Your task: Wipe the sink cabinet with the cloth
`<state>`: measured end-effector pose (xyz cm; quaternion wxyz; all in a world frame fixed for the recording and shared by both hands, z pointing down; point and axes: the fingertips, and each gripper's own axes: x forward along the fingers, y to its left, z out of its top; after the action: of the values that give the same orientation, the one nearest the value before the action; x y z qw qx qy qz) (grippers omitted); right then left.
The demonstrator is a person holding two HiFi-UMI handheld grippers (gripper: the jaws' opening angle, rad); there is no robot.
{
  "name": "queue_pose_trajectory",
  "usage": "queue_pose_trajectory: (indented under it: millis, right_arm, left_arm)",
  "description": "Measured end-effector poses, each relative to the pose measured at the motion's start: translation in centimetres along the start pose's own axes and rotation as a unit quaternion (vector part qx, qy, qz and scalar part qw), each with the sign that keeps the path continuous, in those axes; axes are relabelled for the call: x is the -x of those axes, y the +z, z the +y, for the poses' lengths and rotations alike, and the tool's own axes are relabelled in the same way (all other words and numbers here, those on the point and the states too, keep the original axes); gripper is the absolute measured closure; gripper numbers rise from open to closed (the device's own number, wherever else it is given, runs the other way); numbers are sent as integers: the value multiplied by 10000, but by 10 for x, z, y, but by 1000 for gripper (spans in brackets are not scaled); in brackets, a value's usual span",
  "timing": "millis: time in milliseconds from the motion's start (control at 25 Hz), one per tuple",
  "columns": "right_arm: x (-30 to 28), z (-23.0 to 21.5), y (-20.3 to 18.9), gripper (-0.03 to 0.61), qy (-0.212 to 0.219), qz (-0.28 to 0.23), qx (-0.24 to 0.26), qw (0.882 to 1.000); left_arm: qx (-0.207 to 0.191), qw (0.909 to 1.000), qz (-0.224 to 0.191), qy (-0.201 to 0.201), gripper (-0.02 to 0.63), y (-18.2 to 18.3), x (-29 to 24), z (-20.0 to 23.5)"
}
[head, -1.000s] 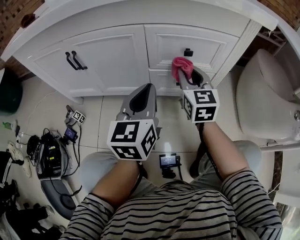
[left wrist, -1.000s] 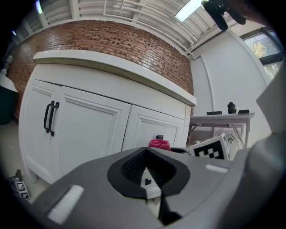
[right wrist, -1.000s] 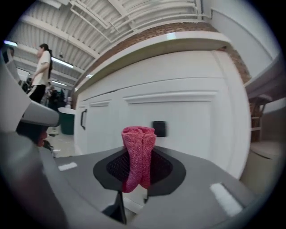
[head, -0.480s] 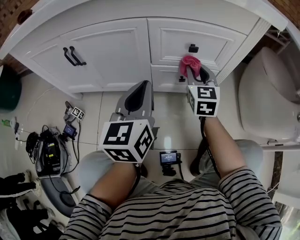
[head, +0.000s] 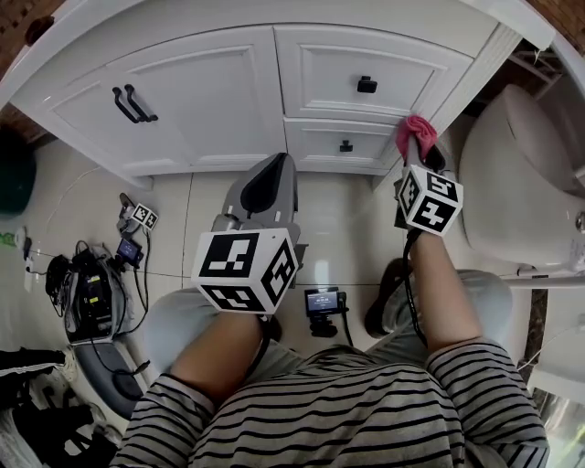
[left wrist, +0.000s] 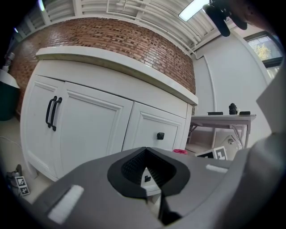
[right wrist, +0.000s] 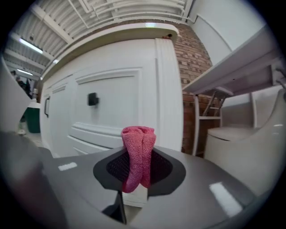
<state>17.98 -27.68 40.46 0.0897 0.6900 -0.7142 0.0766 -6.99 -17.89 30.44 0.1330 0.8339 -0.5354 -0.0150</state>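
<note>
Your right claw [right wrist: 139,172] is clamped on the pink cloth [right wrist: 137,150], which stands up out of the jaws as a folded wad. You hold it low against the white cabinet [left wrist: 89,129], below the front right corner of the counter [head: 302,9]. It sits at the corner post [right wrist: 169,89], just right of the lower drawer [head: 315,146]. From the head view the cloth looks pressed to the post, but I cannot tell for sure that it touches.

Your left claw [left wrist: 145,151] has its jaws together with nothing between them; through the small gap behind the tips only the cabinet front shows. It hangs apart from the cabinet, out from the middle of the counter's front edge, pointing at the drawers.

The doors [head: 201,101] with the two black handles [head: 132,102] sit under the counter's left half. The upper drawer [head: 402,78] with its black knob [head: 366,85] sits under the right half. The toilet [head: 521,183] stands just beyond the counter's right end, near your right claw. Gear and cables [head: 91,297] lie on the floor [head: 183,219] off the counter's left corner.
</note>
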Motion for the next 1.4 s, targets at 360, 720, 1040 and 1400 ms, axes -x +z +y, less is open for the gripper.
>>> queue_pose_trajectory:
  millis: [360, 720, 1040, 1400]
  right_arm:
    - [-32, 242, -35, 488, 2452, -116, 1777, 9530]
    - [-40, 71, -54, 486, 830, 272, 1447, 9856]
    - [-23, 28, -63, 488, 150, 421, 805, 9957]
    - [-53, 235, -99, 488, 1957, 402, 1606, 9666]
  left_arm:
    - [68, 9999, 58, 70, 614, -6, 0, 8]
    - [223, 9997, 101, 61, 614, -10, -6, 15]
    - [202, 9996, 202, 29, 614, -17, -8, 8]
    - [326, 9994, 153, 11, 614, -16, -4, 11]
